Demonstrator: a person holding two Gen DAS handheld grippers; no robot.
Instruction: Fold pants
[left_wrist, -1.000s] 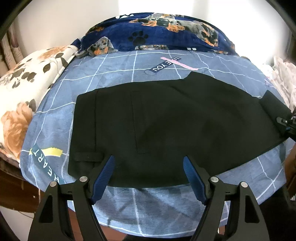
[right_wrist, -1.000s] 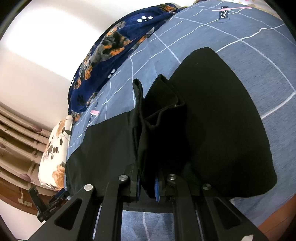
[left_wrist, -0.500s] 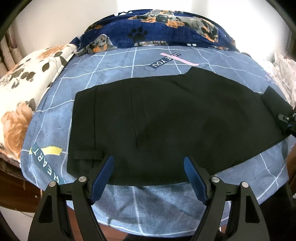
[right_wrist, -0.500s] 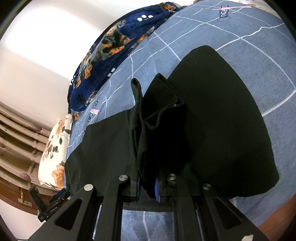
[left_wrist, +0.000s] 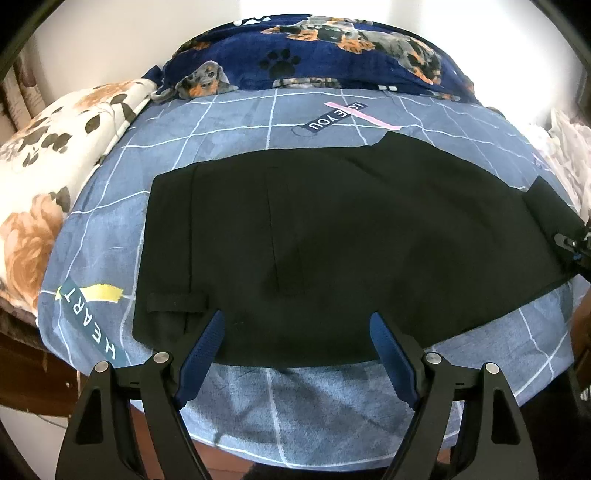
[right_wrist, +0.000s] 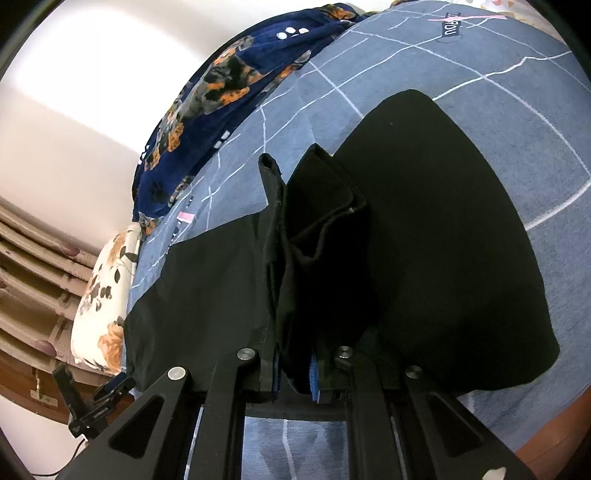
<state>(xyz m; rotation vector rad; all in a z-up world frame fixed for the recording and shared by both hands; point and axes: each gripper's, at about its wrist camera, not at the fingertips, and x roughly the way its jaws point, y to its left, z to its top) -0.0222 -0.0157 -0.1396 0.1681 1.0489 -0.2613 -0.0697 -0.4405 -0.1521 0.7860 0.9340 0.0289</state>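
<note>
Black pants (left_wrist: 332, 251) lie flat across the blue grid bedsheet (left_wrist: 314, 398), waistband at the left with a belt loop (left_wrist: 177, 301). My left gripper (left_wrist: 297, 354) is open and empty, hovering over the pants' near edge. My right gripper (right_wrist: 293, 376) is shut on a bunched fold of the pants' leg end (right_wrist: 314, 236), lifted off the bed. It shows at the right edge of the left wrist view (left_wrist: 572, 242). The left gripper shows at the lower left of the right wrist view (right_wrist: 92, 402).
A navy dog-print blanket (left_wrist: 332, 51) lies along the far side of the bed. A floral pillow (left_wrist: 48, 162) sits at the left. The bed's near edge (left_wrist: 295, 454) drops off just below my left gripper. Pale fabric (left_wrist: 569, 147) lies at the far right.
My left gripper has drawn back slightly toward the bed's near edge, still open. The right gripper keeps its hold on the leg end with almost no movement.
</note>
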